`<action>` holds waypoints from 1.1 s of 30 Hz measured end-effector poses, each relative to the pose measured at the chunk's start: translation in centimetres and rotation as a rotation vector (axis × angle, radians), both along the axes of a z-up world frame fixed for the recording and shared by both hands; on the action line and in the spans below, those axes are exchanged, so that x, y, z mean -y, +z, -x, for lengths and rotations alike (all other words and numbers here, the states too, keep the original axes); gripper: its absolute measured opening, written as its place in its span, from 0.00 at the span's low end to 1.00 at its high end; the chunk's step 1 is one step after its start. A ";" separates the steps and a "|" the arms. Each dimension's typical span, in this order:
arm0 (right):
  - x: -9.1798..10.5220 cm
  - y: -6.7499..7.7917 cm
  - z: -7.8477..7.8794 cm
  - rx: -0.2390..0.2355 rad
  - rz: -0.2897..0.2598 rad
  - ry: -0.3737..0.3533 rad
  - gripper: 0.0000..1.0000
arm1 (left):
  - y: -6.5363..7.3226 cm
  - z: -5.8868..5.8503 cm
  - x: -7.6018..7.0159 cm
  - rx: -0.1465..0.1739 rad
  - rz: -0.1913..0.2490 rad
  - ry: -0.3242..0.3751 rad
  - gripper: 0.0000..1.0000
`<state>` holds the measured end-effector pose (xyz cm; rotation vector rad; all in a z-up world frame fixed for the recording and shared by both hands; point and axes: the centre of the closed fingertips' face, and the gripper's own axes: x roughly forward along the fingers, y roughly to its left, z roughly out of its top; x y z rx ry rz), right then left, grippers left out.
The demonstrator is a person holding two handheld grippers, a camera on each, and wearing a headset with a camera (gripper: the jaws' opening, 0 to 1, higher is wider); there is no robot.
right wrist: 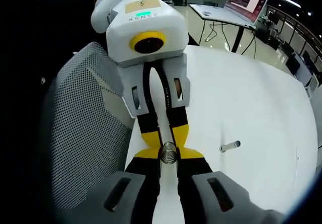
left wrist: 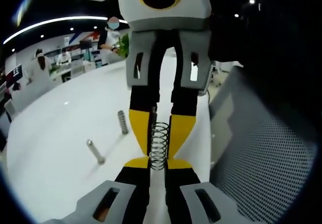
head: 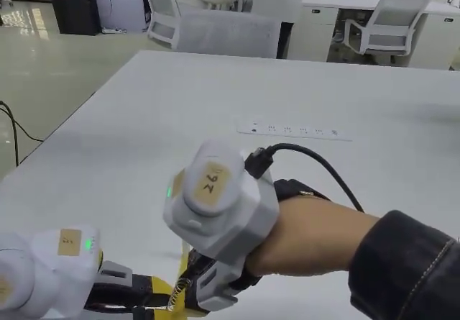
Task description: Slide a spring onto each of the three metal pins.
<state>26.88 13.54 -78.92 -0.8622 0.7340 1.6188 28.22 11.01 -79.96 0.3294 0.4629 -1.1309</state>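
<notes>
A small steel spring (left wrist: 159,144) hangs between both grippers, which meet tip to tip over the near edge of the white table (head: 144,119). My left gripper (left wrist: 158,164) is shut on the spring's near end. My right gripper (right wrist: 169,156) is shut on the spring (right wrist: 169,152) from the opposite side. In the head view the spring (head: 177,289) shows at the bottom between the right gripper (head: 190,290) and the left gripper (head: 159,300). On the table stand a pin wearing a spring (left wrist: 123,122) and a bare metal pin (left wrist: 95,151). One pin (right wrist: 230,146) appears in the right gripper view.
A white power strip (head: 293,129) lies mid-table, with the right gripper's black cable (head: 323,169) running toward it. A grey mesh chair back (left wrist: 261,153) stands close beside the grippers. Office chairs (head: 392,21) and desks line the table's far side.
</notes>
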 end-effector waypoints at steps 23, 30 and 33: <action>0.6 0.2 -1.2 0.029 0.010 -0.038 0.08 | -0.4 -1.0 -1.4 -0.035 0.031 0.097 0.24; 1.0 0.3 -1.8 0.033 0.012 -0.054 0.08 | -0.6 -1.5 -2.6 -0.044 0.052 0.163 0.35; 1.1 0.3 -2.1 0.038 0.014 -0.062 0.08 | -0.2 -2.1 -3.1 -0.034 0.084 0.216 0.43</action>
